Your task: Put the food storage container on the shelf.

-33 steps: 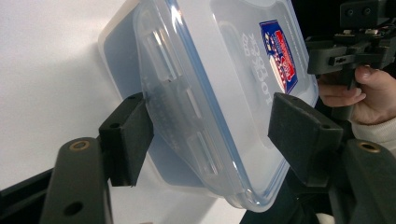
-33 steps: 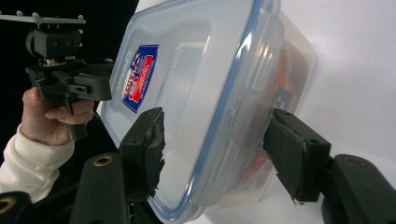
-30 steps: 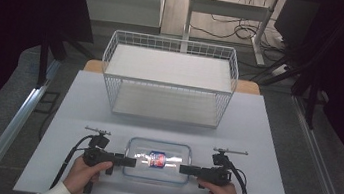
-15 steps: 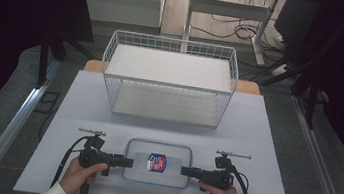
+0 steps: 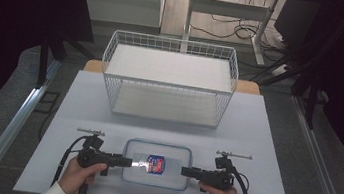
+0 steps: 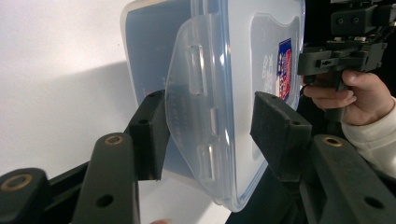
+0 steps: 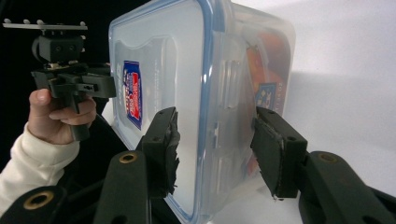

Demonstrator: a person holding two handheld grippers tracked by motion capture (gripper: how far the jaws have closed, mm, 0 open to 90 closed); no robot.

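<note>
Both hands are low at the near edge of the white bench (image 5: 266, 134), forearms coming in level. The left gripper (image 5: 127, 161) and right gripper (image 5: 185, 171) point inward at each other, one at each end of the clear lidded container (image 5: 158, 150) lying flat between them. Both sets of fingers have just been narrowing, each straddling an end latch; gaps remain, so nothing is clamped.

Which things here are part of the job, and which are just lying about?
In the job:
- clear lidded container, blue-rimmed lid
- its end latch flap, swung out between the left jaws
- left gripper, jaws just closing, pads off the flap
- right gripper, jaws just closing around the other end

Lying about:
- white wire basket
- white table
</note>
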